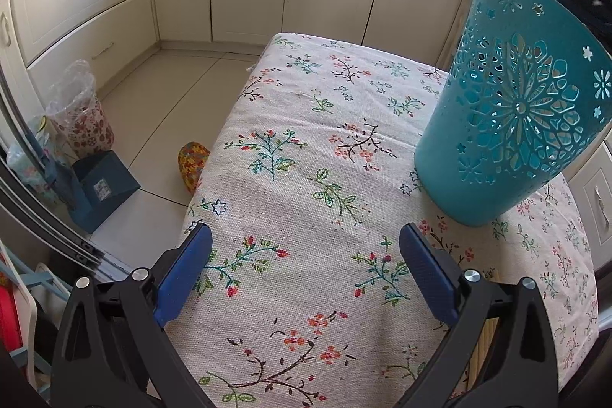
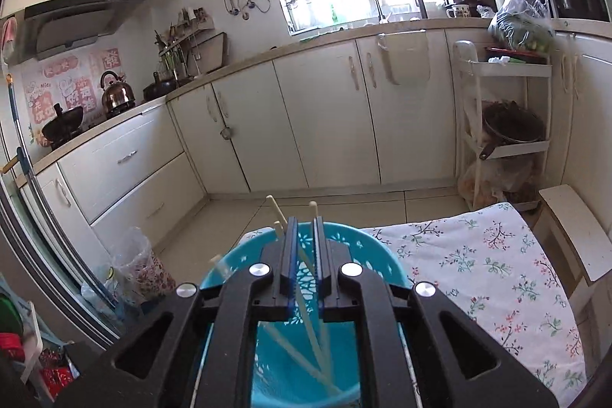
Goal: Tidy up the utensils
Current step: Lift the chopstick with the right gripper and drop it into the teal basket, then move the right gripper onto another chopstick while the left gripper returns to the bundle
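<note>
On the left, the left tongs (image 1: 306, 243) stand wide apart over the desk (image 1: 290, 186) with nothing between them; their arms are matt black plastic with round metal bolts, and the pads (image 1: 183, 278) are blue, flat and finely ribbed; the lower ends of both arms are cut off by the picture's edge. The desk is covered with a coarse woven cloth, off-white and printed with small sprigs and flowers. A strip of pale slats, perhaps a bamboo mat (image 1: 485, 343), shows only in part behind the right arm of these tongs. Further right stands the basket (image 1: 512, 125), upright on the cloth: teal plastic, round, widening toward the top, its smooth wall pierced with a large flower pattern and small stars; its rim runs partly out of sight.

In the right wrist view the right tongs (image 2: 305, 220) hang over the open mouth of the same basket (image 2: 386, 262), the blue-edged pads nearly together with a narrow slit left between them; whether they press on anything I cannot tell. The chopsticks (image 2: 306, 331), thin, pale and round-tipped, lean crossed inside the basket; three tips rise above its far rim beside the tong ends, and their middles are hidden by the black frame.
</note>
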A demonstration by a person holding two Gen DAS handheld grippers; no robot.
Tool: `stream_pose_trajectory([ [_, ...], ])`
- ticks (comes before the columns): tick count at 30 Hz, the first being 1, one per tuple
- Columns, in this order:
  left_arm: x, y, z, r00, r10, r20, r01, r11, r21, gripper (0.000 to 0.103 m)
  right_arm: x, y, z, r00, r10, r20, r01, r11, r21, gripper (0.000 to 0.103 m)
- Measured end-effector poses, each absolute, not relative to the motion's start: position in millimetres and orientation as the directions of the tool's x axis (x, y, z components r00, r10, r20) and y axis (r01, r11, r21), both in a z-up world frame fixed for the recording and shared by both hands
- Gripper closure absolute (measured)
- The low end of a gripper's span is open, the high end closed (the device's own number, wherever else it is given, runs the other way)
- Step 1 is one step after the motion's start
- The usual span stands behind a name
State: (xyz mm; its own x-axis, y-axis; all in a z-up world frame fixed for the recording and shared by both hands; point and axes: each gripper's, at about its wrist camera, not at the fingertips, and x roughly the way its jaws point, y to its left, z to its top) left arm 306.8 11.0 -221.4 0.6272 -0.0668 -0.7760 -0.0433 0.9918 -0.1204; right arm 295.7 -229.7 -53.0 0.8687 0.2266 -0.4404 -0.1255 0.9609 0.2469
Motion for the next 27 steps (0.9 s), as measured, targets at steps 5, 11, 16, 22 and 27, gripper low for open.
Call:
stream_pose_trajectory([
  [5,307,11,-222,0.625,-0.064,-0.778,-0.045,0.992,-0.118,0.009,263,-246,-42,0.886,0.233,-0.4,-0.125,0.952,0.278,0.091],
  [11,308,12,-222,0.621,-0.059,-0.781,-0.049,0.992,-0.114,0.009,222,-261,-63,0.85,0.236,-0.47,-0.087,0.944,0.317,0.088],
  [16,308,11,-223,0.618,-0.054,-0.784,-0.051,0.993,-0.109,0.009,190,-242,-126,0.706,0.276,-0.652,-0.088,0.948,0.306,0.088],
  [22,308,12,-223,0.617,-0.053,-0.785,-0.054,0.993,-0.109,0.009,186,-219,-169,0.58,0.281,-0.765,-0.115,0.958,0.264,0.088],
  [27,308,12,-223,0.617,-0.054,-0.785,-0.054,0.992,-0.11,0.009,192,-212,-177,0.558,0.265,-0.786,-0.118,0.963,0.242,0.088],
])
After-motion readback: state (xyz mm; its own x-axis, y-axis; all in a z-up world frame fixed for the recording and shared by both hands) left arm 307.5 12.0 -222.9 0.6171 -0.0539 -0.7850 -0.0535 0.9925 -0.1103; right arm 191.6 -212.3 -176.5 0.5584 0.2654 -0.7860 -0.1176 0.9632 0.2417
